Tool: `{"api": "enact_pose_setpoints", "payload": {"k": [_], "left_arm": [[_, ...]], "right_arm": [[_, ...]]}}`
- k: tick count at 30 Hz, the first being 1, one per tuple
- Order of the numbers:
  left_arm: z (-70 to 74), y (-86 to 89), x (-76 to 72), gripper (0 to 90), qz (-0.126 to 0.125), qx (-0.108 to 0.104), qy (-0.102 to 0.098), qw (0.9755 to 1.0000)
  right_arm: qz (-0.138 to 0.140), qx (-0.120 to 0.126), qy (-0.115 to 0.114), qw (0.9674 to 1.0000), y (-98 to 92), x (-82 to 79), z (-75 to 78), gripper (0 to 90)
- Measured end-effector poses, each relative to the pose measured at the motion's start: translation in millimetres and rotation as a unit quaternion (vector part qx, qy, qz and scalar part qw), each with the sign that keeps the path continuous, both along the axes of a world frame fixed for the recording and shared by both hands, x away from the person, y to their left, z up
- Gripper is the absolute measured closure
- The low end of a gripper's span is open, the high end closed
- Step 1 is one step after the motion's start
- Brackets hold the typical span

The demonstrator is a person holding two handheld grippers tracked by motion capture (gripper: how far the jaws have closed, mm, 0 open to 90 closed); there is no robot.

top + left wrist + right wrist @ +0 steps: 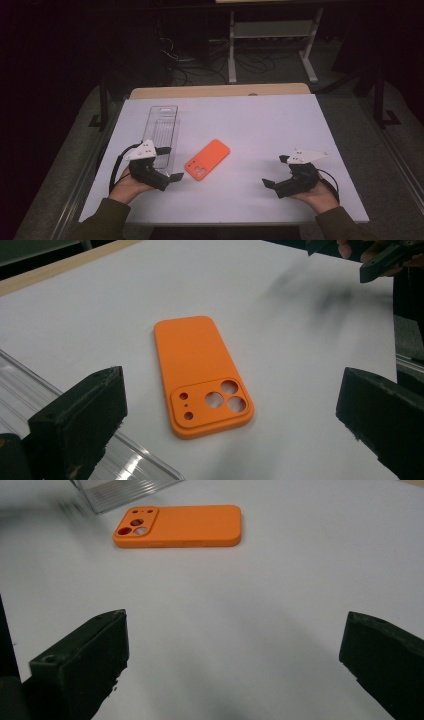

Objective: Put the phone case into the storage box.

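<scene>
Lying flat near the middle of the white table [260, 125]: a smooth matte orange phone case [207, 159], rounded at the corners, back up, with a raised camera block pierced by round holes. Just to its left, a clear ribbed plastic tray [161, 131], long and shallow, nothing visible inside. Resting on the table at either side, apart from the case: left gripper [170, 164] beside the tray's near end and right gripper [276, 171] well off to the right, both with black jaws spread wide and clamped on nothing.
</scene>
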State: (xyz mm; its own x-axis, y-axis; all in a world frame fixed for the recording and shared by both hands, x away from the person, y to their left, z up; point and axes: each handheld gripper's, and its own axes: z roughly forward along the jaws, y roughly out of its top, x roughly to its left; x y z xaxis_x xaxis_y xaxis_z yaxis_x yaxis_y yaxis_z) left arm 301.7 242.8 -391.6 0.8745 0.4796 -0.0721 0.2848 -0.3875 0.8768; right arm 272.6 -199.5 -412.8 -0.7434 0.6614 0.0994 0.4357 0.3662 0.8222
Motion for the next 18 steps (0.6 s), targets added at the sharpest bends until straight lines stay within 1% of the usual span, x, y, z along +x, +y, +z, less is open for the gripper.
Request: {"api": "enact_pose_setpoints", "payload": {"k": [14,17,18], "left_arm": [[1.7,-0.1,-0.7,0.0,0.004,0.0,0.003,1.0],[2.7,-2.2,-0.3,0.0,0.004,0.002,0.003,1.0],[3.5,-2.4,0.4,0.0,0.001,0.007,0.0,1.0]], "right_arm": [[0.002,0.006,-0.004,1.0,0.4,0.5,1.4,0.0],[0.003,0.006,-0.003,1.0,0.3,0.9,1.1,0.0],[0.003,0.006,-0.003,1.0,0.3,0.8,1.0,0.0]]}}
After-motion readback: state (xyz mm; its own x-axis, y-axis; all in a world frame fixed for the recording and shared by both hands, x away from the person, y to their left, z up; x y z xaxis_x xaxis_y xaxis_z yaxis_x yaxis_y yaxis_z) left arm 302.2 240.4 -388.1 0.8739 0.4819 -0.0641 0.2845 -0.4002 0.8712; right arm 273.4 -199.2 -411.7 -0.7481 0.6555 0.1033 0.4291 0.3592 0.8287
